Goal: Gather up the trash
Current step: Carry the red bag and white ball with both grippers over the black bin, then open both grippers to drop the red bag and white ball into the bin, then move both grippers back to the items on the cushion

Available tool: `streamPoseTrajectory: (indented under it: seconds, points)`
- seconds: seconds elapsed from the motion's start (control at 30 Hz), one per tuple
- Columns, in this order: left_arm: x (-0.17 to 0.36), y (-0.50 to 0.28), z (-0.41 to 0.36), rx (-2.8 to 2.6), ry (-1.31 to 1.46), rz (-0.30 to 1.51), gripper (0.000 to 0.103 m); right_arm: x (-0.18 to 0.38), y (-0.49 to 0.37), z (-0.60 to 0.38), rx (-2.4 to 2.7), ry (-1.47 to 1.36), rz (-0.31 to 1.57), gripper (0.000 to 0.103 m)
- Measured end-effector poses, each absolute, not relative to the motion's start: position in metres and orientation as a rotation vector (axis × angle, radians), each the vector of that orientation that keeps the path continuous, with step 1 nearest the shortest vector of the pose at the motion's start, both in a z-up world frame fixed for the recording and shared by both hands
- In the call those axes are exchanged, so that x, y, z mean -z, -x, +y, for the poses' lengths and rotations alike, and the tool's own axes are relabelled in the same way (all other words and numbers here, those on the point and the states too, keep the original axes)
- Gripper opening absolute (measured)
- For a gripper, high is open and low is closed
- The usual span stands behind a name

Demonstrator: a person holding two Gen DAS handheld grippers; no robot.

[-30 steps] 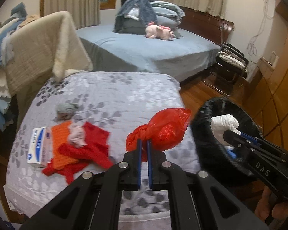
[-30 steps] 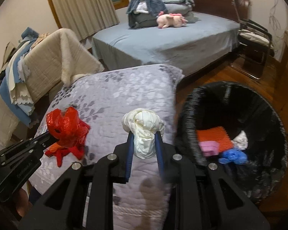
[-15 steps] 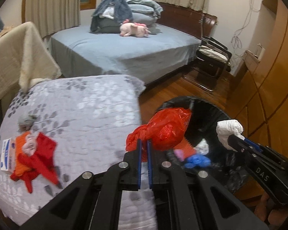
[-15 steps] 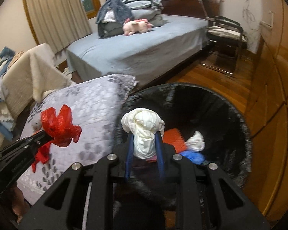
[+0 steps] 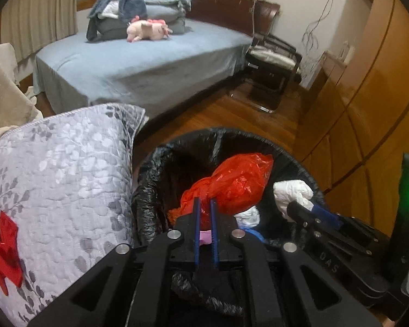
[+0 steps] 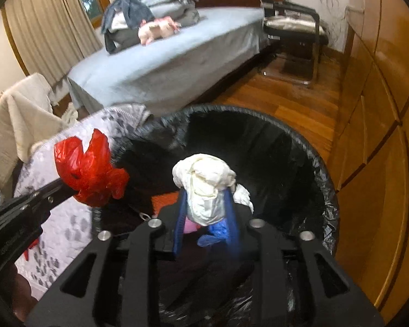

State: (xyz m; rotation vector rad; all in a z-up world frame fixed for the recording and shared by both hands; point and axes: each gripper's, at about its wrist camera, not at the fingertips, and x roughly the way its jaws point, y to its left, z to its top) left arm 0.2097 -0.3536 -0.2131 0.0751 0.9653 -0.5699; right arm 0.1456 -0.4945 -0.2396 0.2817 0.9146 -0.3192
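A: While both tools hang over the round bin with the black plastic liner (image 5: 147, 190), what lies at far left?

B: Red and orange scraps (image 5: 2, 245) on the grey leaf-patterned quilt (image 5: 68, 179); next, the left gripper (image 5: 204, 204), its jaws just begun to part, a narrow slit with the crumpled red plastic bag (image 5: 231, 185) between them.

A: And rightward?

B: The right gripper (image 6: 205, 199), its jaws just widening round the wadded white cloth bundle (image 6: 204, 188); whether the pads press on it I cannot tell; both pieces hang above the bin's mouth.
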Motion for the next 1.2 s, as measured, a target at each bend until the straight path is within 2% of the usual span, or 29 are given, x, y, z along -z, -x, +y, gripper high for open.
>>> streamPoseTrajectory:
  seconds: [0.03, 0.07, 0.1, 0.13, 0.33, 0.37, 0.43, 0.77, 0.83, 1.2]
  points:
    - [0.220, -0.213, -0.356, 0.572, -0.083, 0.980, 0.024, 0.248, -0.147, -0.499, 0.328, -0.289, 0.932, 0.035]
    - [0.227, -0.215, -0.358, 0.571, -0.085, 0.998, 0.033, 0.251, -0.147, -0.501, 0.332, -0.293, 0.942, 0.035]
    - [0.234, -0.217, -0.359, 0.567, -0.095, 1.010, 0.049, 0.257, -0.145, -0.504, 0.341, -0.300, 0.954, 0.035]
    - [0.239, -0.218, -0.360, 0.556, -0.111, 1.008, 0.052, 0.259, -0.143, -0.505, 0.347, -0.305, 0.956, 0.035]
    - [0.240, -0.215, -0.347, 0.560, -0.134, 1.002, 0.054, 0.255, -0.125, -0.510, 0.394, -0.324, 0.940, 0.036]
    - [0.237, -0.215, -0.340, 0.557, -0.128, 0.996, 0.056, 0.252, -0.123, -0.510, 0.399, -0.327, 0.932, 0.036]
    - [0.229, -0.213, -0.323, 0.532, -0.117, 0.978, 0.070, 0.245, -0.117, -0.506, 0.400, -0.332, 0.915, 0.036]
    - [0.209, -0.202, -0.222, 0.404, -0.073, 0.949, 0.071, 0.218, -0.109, -0.422, 0.249, -0.278, 0.895, 0.036]
    - [0.205, -0.197, -0.197, 0.371, -0.074, 0.934, 0.075, 0.216, -0.110, -0.394, 0.197, -0.259, 0.900, 0.036]
    - [0.204, -0.170, -0.020, 0.107, -0.020, 0.904, 0.077, 0.219, -0.132, -0.243, -0.072, -0.161, 0.918, 0.036]
